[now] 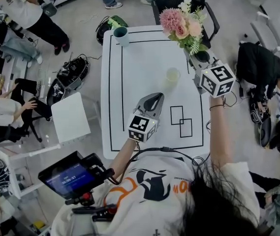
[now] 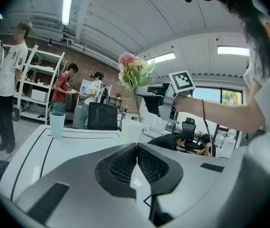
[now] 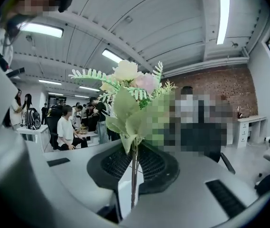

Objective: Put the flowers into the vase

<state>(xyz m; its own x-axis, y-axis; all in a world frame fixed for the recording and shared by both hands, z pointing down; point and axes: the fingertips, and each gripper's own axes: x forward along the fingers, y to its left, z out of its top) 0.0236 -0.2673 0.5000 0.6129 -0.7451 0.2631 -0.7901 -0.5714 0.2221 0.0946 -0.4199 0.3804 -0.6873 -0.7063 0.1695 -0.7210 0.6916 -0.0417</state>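
Over far-right corner of table (image 1: 144, 63) | R gripper (image 1: 199, 58) clamped on stem of flowers (image 1: 183, 26); bouquet upright, apart from vase | L gripper (image 1: 153, 100) closed, empty, near table centre | pale vase (image 1: 172, 75) on table between the 2 grippers; teal cup (image 1: 121, 35) far-left corner

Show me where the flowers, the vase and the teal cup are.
flowers (image 1: 171, 18), head view, on the big pink bloom.
vase (image 1: 172, 76), head view, on its pale open top.
teal cup (image 1: 121, 37), head view, on its side wall.
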